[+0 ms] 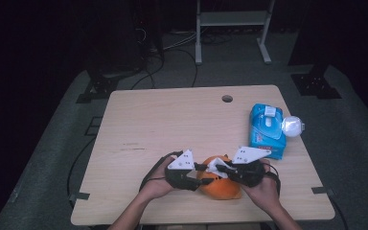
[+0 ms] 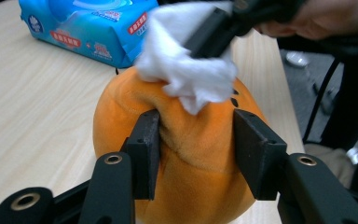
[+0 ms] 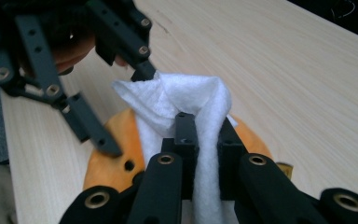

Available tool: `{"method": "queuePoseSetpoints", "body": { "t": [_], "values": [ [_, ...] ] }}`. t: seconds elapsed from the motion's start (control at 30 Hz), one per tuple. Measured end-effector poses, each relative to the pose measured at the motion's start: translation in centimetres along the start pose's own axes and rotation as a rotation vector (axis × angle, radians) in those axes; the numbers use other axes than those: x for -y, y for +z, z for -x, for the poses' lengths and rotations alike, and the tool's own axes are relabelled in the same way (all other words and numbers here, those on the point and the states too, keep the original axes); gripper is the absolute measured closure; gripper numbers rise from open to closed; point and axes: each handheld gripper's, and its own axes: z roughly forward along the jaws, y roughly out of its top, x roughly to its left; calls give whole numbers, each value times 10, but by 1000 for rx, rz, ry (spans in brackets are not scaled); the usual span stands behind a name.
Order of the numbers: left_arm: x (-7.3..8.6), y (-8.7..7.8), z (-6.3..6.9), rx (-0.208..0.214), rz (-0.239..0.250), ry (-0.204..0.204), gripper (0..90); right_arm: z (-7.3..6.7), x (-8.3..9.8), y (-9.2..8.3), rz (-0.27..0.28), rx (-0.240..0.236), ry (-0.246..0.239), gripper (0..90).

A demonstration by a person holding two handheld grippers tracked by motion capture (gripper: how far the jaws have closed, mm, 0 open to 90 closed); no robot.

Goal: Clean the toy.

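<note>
High view: your orange plush toy (image 1: pixel 220 184) sits near the front edge of the surface (image 1: pixel 172 115), between your two hands.
Plush toy: round and soft, lying on the wood; in the left gripper view its fabric (image 2: pixel 191 154) bunches up between the two black jaws.
Left hand-held gripper (image 2: pixel 196 140): your jaws press into both flanks of the plush toy and pinch it, so you are gripping the toy; in the high view this hand-held gripper (image 1: pixel 191 175) sits against the toy's left side.
White wipe (image 3: pixel 186 107): draped over the top of the plush toy and touching it, crumpled into folds.
Right hand-held gripper (image 3: pixel 205 135): your jaws are clamped on the white wipe, which rises between them; it comes at the toy from the right in the high view (image 1: pixel 223 168).
Blue wipes pack (image 1: pixel 267 129): beyond the plush toy and to its right, well apart from it.
White ball-like object (image 1: pixel 292 126): just beside the pack, on the side away from the toy.
</note>
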Motion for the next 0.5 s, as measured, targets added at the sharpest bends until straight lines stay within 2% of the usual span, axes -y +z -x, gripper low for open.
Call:
{"method": "queuePoseSetpoints", "body": {
  "t": [0.1, 0.2, 0.27, 0.33, 0.43, 0.5],
  "values": [
    [0, 1, 2, 18, 6, 31, 544, 9, -1, 2, 13, 17, 12, 823],
    [1, 1, 1, 20, 7, 24, 540, 19, 1, 3, 6, 29, 37, 822],
    [1, -1, -4, 27, 5, -6, 497, 21, 5, 4, -5, 15, 51, 823],
    [1, -4, -8, 34, 12, -59, 435, 17, 7, 4, -19, 14, 42, 823],
    [-2, -9, -12, 48, 41, -150, 390, 13, 9, 0, -14, 0, 44, 824],
    [-3, -9, -13, 52, 24, -162, 385, 7, 10, -2, -8, -25, 46, 824]
  ]
}}
